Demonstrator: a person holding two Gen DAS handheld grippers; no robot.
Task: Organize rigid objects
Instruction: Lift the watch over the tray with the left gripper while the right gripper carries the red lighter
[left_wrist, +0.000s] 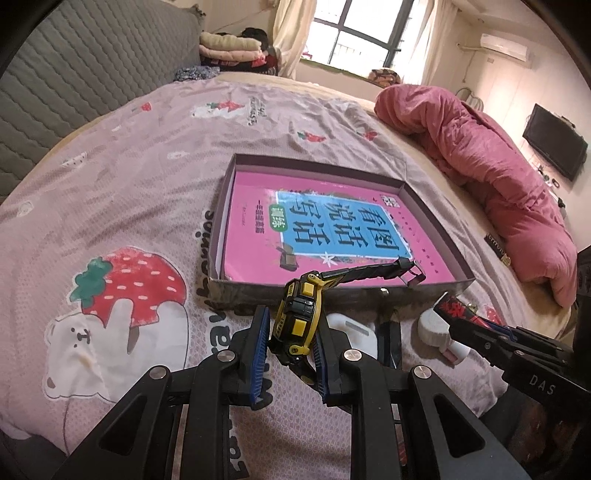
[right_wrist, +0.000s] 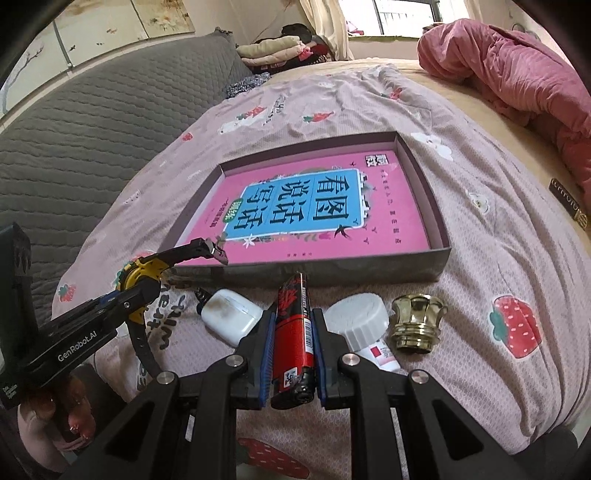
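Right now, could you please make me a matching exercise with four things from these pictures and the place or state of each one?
Things:
1. yellow watch
2. red lighter
3. pink book
4. gold cap

Places or states:
A. lying inside the shallow box
B. held in the right tongs
C. standing free on the bedsheet
D. held in the left tongs

Pairs: 1-D, 2-B, 3-A, 4-C

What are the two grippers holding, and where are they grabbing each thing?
The left gripper pinches the yellow-and-black watch by its case sides. The right gripper clamps the red-and-black lighter around its lower body.
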